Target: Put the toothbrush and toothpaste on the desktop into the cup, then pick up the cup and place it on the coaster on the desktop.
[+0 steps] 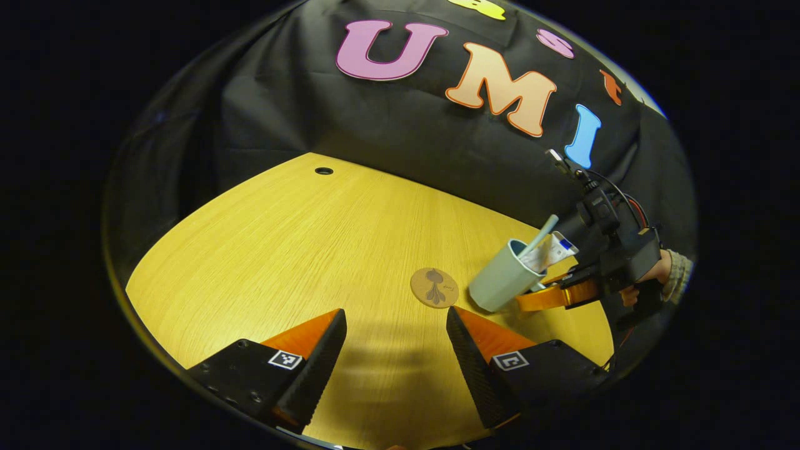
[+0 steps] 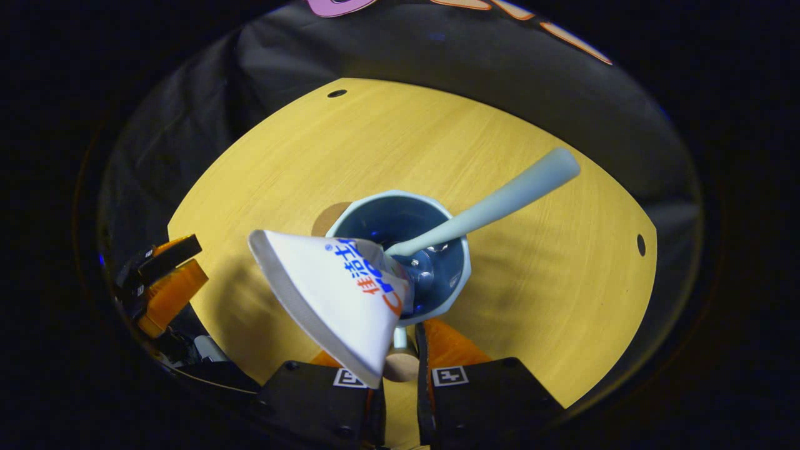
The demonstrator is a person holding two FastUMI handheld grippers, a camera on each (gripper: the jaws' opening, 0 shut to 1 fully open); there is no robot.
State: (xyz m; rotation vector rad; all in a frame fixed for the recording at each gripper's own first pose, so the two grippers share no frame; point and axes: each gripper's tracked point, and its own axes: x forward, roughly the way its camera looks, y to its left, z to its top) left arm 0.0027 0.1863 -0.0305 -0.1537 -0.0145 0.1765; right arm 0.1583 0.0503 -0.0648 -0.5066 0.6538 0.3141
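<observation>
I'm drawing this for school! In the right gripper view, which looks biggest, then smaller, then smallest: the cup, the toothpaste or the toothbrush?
1. toothpaste, though it is nearest the camera, which swells it.
2. cup, judged by its rim.
3. toothbrush, long but thin.
The toothpaste and cup look close, so that order is unsure.

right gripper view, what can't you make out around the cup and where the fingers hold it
- Right gripper view: the toothpaste tube covers the near rim of the cup, so where the right gripper grips it is hidden.
- Right gripper view: the toothbrush head sits deep in the cup, too dark to see.
- Left gripper view: the cup hides its own base; whether it touches the table beside the coaster is unclear.
</observation>
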